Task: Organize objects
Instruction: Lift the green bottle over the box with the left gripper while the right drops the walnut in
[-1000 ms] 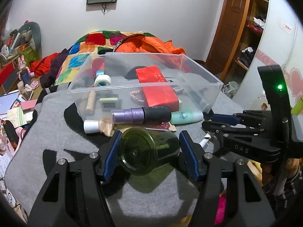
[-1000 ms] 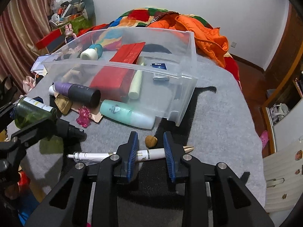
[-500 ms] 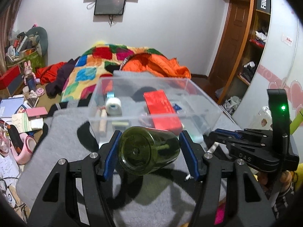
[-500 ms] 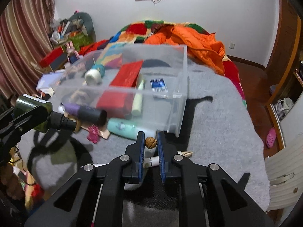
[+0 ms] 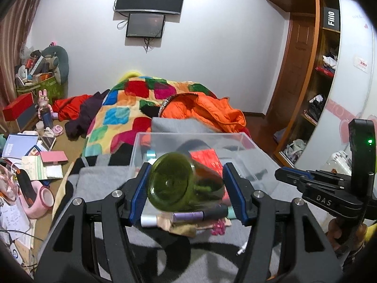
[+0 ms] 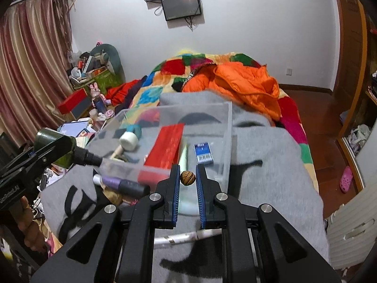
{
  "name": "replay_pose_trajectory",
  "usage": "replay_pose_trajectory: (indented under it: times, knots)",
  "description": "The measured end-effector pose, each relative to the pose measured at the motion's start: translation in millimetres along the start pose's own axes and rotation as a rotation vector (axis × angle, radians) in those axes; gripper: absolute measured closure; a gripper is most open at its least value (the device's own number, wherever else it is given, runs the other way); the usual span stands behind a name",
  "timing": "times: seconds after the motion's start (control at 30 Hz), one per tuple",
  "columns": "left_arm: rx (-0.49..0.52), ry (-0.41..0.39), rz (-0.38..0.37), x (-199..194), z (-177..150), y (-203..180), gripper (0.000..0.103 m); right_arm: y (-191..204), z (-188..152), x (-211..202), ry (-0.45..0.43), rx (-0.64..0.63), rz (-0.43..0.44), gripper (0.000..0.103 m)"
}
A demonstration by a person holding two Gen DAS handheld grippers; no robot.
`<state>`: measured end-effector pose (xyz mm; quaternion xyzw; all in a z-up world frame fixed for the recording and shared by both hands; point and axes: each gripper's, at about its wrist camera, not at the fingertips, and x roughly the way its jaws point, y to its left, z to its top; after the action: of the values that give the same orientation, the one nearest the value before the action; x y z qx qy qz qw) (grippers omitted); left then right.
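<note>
My left gripper (image 5: 186, 189) is shut on a dark green glass bottle (image 5: 179, 181), held lying sideways above the grey blanket, in front of the clear plastic bin (image 5: 249, 151). The bottle also shows in the right wrist view (image 6: 59, 148) with its black cap pointing at the bin (image 6: 226, 127). My right gripper (image 6: 187, 179) is shut on a small brown walnut (image 6: 187, 177), lifted near the bin's near wall. The bin holds a red box (image 6: 168, 146), a white tape roll (image 6: 128, 141) and a blue card (image 6: 203, 153).
A purple-and-black tube (image 6: 122, 184), a mint tube and a pink trinket (image 5: 218, 230) lie in front of the bin. A white pen (image 6: 188, 235) lies on the blanket under my right gripper. An orange jacket (image 6: 240, 82) and a patchwork quilt lie behind. Clutter covers the floor at left.
My right gripper closed on the walnut and lifted it off the blanket, leaving the pen. My left gripper rose with the green bottle toward the bin.
</note>
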<state>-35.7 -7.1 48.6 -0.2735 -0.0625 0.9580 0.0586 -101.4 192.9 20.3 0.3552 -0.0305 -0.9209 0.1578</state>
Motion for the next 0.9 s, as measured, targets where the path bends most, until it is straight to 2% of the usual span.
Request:
replay_pose_trajectory:
  times: [0.03,0.1,0.17,0.37,0.43,0.53,0.67,0.77,0.9]
  knots:
    - [0.001,0.009,-0.008,3.0,2.1,1.1,0.058,0.7,2.9,0.4,-0.007,-0.004,-0.002,0.091]
    - [-0.011,0.023,-0.023,11.9,5.1,4.5,0.059,2.0,6.8,1.6,-0.019,-0.009,-0.001,0.091]
    - [-0.015,0.035,-0.014,19.7,5.6,7.3,0.066,3.7,11.0,5.7,-0.024,-0.013,-0.001,0.091]
    - [-0.053,0.095,-0.023,29.7,-5.0,21.9,0.067,2.7,9.7,17.6,0.004,-0.006,0.014,0.091]
    - [-0.067,0.102,-0.027,25.8,-8.2,27.7,0.060,2.0,8.9,21.2,0.013,-0.004,0.016,0.091]
    - [-0.107,0.107,-0.018,17.2,-14.4,42.2,0.041,0.2,9.0,26.9,0.022,0.005,0.018,0.091]
    - [-0.126,0.136,0.029,13.2,-27.2,60.5,0.029,-1.3,9.2,31.2,0.033,0.013,0.022,0.091]
    - [-0.149,0.193,0.053,17.8,-47.5,74.5,0.023,-1.3,9.8,33.4,0.038,0.012,0.018,0.091]
    - [-0.197,0.296,0.042,36.0,-71.3,88.8,0.022,-1.2,9.6,37.7,0.050,0.013,0.014,0.091]
